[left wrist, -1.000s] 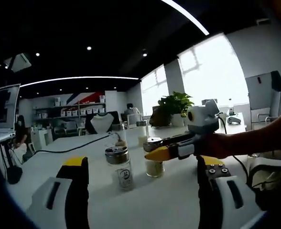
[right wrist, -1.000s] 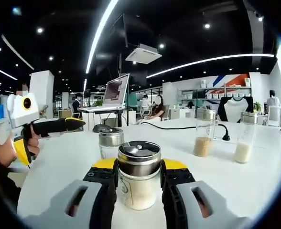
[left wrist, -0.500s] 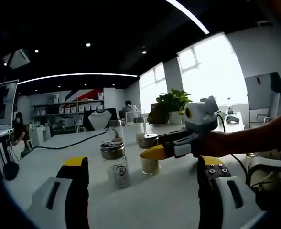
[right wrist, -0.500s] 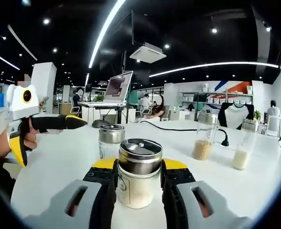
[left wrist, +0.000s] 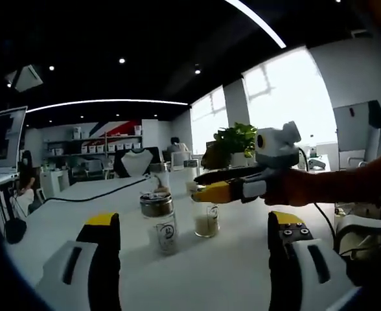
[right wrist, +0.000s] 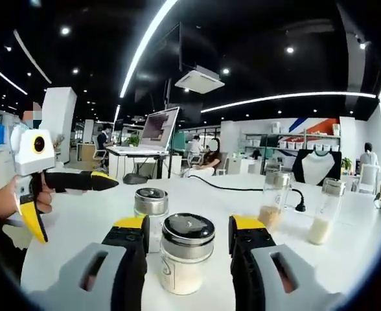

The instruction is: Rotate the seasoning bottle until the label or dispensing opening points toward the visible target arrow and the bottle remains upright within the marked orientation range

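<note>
Right gripper: jaws spread, gripping nothing — the seasoning bottle stands upright on the white tabletop between the two yellow-tipped jaws, with a gap on each side. It has a shiny metal cap and pale powder inside.

Bottle count in the right gripper view — four:
- the seasoning bottle between the jaws
- a second metal-capped jar just behind it, to the left
- a tall bottle with tan contents farther right
- a tall bottle with white contents at far right

A black cable runs across the far tabletop. An open laptop sits on a raised stand behind.

Left gripper: jaws wide apart and empty, held off to the side. In the right gripper view the same gripper is at the left edge in a hand; I can't tell from there how its jaws stand.

Left gripper view: two near bottles stand side by side on the tabletop — a labelled jar on the left and the seasoning bottle on the right, under the right gripper that enters from the right. More bottles stand farther back, too small to count. A potted plant stands by the window.
</note>
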{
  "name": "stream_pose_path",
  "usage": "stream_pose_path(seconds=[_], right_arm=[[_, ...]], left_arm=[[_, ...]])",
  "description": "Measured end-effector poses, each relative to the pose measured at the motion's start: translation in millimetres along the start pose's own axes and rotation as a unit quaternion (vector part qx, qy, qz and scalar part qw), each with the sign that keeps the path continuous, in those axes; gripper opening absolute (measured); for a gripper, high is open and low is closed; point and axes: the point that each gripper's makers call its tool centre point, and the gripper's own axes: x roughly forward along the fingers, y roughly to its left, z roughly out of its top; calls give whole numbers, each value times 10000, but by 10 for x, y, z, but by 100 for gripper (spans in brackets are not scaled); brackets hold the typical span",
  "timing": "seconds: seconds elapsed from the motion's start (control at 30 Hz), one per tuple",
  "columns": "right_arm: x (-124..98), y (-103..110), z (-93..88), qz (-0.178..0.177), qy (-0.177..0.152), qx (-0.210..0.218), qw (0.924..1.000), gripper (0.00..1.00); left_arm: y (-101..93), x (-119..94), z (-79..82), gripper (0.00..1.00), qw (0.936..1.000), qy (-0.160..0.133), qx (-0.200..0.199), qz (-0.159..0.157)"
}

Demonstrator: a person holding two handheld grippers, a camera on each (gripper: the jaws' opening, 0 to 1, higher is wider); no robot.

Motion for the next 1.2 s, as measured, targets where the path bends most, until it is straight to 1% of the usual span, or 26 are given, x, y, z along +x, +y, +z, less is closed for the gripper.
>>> stream_pose_path(seconds=[0.1,0.2,0.27,0.43,0.47,0.5,0.57,0.67,0.7,0.73,0.77,0.83,1.0,1.13,1.2], right_arm=[[7,-24,68,-47,-22,1,10000,54],[-2,-104,151,-172,-71,70,9998,53],[1,-206,210,-302,-100,90,9995,52],[44,-375,272,-469,-38,73,9989,57],[71,-459,305,-528,-60,73,9986,57],[87,-497,315,-555,-62,81,9984,58],[113,-564,322,-641,-36,78,9979,68],[164,-683,295,-771,104,-19,9970,74],[192,-766,282,-870,160,-38,9961,78],[223,-844,278,-979,182,-5,9950,86],[308,-928,251,-972,207,200,9948,89],[371,-983,213,-927,221,251,9951,87],[512,-1194,135,-1030,192,389,9937,85],[636,-1416,41,-1263,257,325,9911,75],[708,-1492,-3,-1291,272,327,9907,73]], left_arm=[[3,-1,-10,100,10000,20,-19,-12],[6,-1,-11,100,10000,19,-39,-24],[11,-2,-8,100,10000,12,-49,-23],[13,-8,-13,100,10000,21,-75,-31],[13,-8,-13,100,10000,23,-78,-34],[16,-9,-7,100,10000,14,-80,-37],[21,-9,-5,100,10000,15,-81,-41],[24,-8,-17,100,9999,52,-101,-65],[25,-8,-23,100,9999,70,-129,-85],[25,-11,-23,100,9998,72,-156,-101],[33,-17,-21,100,9998,71,-161,-93],[45,-21,-17,100,9998,78,-155,-89],[78,-34,8,100,9998,57,-160,-76],[88,-33,6,100,9998,58,-168,-74],[86,-32,2,100,9998,64,-167,-74]])
